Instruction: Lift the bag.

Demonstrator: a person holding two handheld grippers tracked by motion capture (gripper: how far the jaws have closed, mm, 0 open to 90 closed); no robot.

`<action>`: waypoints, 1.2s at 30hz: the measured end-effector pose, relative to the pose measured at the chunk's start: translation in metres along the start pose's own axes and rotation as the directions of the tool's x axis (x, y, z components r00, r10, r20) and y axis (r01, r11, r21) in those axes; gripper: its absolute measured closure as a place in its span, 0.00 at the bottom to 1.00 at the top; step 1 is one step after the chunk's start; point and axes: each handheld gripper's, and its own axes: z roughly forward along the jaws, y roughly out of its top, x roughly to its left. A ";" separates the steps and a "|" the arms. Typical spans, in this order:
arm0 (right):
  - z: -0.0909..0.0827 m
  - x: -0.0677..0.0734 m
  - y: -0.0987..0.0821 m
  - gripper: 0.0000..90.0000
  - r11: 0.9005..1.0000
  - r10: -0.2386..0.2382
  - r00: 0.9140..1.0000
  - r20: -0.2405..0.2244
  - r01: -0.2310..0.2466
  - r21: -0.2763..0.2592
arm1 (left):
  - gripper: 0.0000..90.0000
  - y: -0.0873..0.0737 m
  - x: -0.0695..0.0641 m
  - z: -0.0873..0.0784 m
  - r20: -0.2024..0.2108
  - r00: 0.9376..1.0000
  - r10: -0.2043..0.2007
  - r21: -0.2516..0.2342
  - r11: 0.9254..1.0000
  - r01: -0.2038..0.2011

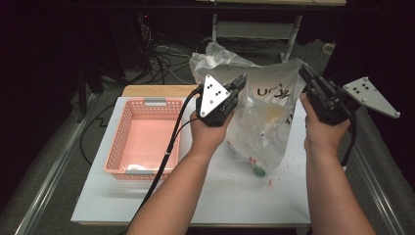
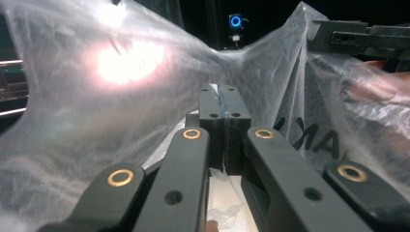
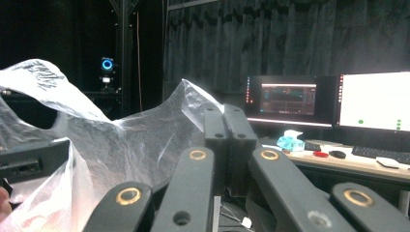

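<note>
A translucent plastic bag with black lettering hangs above the white table, stretched between both grippers. My left gripper is shut on the bag's left top edge. In the left gripper view the jaws meet with the film pinched between them. My right gripper is shut on the right top edge. Its jaws pinch the bag in the right gripper view. Something pale yellowish lies inside the bag. A small green piece rests on the table under it.
A pink slotted basket stands on the table's left half, with a wooden board behind it. Small red crumbs dot the table near the green piece. Cables lie on the floor beyond. Monitors stand on a desk farther off.
</note>
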 end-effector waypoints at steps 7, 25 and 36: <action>0.002 -0.006 -0.020 1.00 0.998 0.002 1.000 0.012 -0.002 0.056 | 0.98 -0.027 0.005 0.012 0.014 1.000 -0.025 0.081 0.996 0.023; 0.004 -0.023 -0.062 1.00 0.979 -0.031 0.997 0.069 0.017 0.201 | 0.58 -0.058 0.003 -0.042 0.071 0.997 -0.041 0.186 0.982 0.027; 0.004 -0.018 -0.062 1.00 0.973 -0.051 0.997 0.052 0.038 0.226 | 0.40 -0.080 0.001 -0.102 0.067 0.990 -0.124 0.247 0.963 0.104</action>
